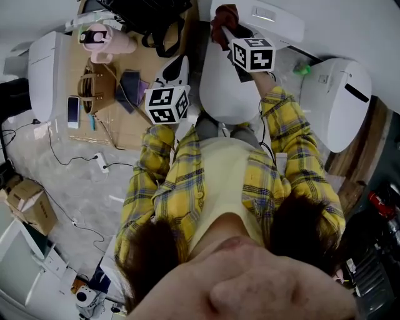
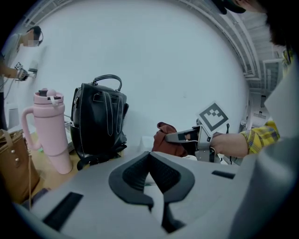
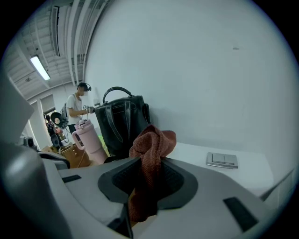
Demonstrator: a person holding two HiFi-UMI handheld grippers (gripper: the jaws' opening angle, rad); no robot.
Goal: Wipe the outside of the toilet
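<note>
The white toilet (image 1: 230, 94) stands just ahead of the person, its tank (image 1: 275, 22) at the top of the head view. My right gripper (image 1: 226, 32) is over the tank's left end, shut on a reddish-brown cloth (image 1: 223, 19). In the right gripper view the cloth (image 3: 154, 140) bunches up out of the jaws, and the flush plate (image 3: 222, 160) lies on the tank top (image 3: 250, 175). My left gripper (image 1: 177, 67) is held left of the bowl, apart from it. Its jaws (image 2: 150, 158) meet with nothing between them. From there the right gripper (image 2: 187, 136) and cloth (image 2: 164, 137) show.
A black bag (image 2: 99, 119), a pink tumbler (image 2: 50, 133) and a brown handbag (image 1: 97, 87) sit on a wooden board (image 1: 134, 128) at the left. More toilets stand at the far left (image 1: 44, 75) and right (image 1: 340, 103). Cables and a cardboard box (image 1: 31, 203) lie on the floor.
</note>
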